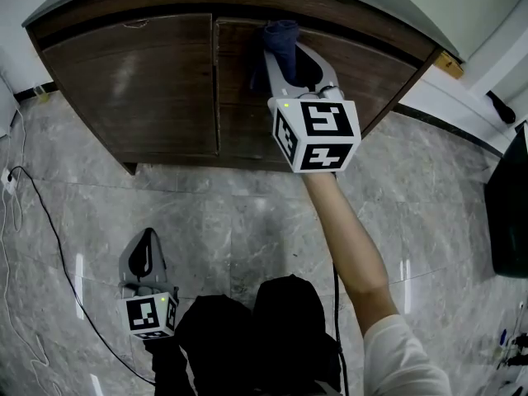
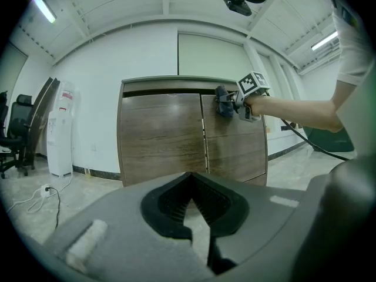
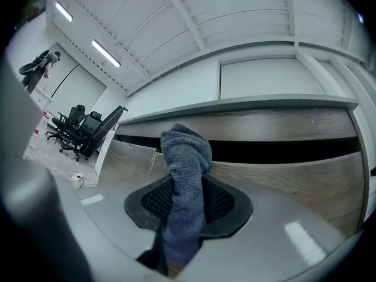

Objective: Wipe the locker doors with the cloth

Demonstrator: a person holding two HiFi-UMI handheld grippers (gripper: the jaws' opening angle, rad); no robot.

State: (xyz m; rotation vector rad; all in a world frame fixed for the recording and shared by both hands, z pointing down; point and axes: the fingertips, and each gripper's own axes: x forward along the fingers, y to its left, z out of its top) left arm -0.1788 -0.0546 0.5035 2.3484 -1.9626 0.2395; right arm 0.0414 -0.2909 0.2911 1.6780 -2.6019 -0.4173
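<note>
The locker has two brown wood doors, a left door (image 1: pixel 132 81) and a right door (image 1: pixel 355 73). My right gripper (image 1: pixel 285 49) is shut on a dark blue cloth (image 1: pixel 280 36) and holds it against the top of the right door, close to the seam between the doors. In the right gripper view the cloth (image 3: pixel 185 181) stands up between the jaws, with its top bunched against the wood. My left gripper (image 1: pixel 147 256) hangs low over the floor, away from the locker, with its jaws shut on nothing. The left gripper view shows the locker and the cloth (image 2: pixel 223 103) from a distance.
The floor is grey marble tile (image 1: pixel 247 221). A black cable (image 1: pixel 41 221) and a white power strip (image 1: pixel 8 180) lie at the left. A dark object (image 1: pixel 507 205) stands at the right edge. A water dispenser (image 2: pixel 59 131) and office chairs (image 2: pixel 14 134) stand left of the locker.
</note>
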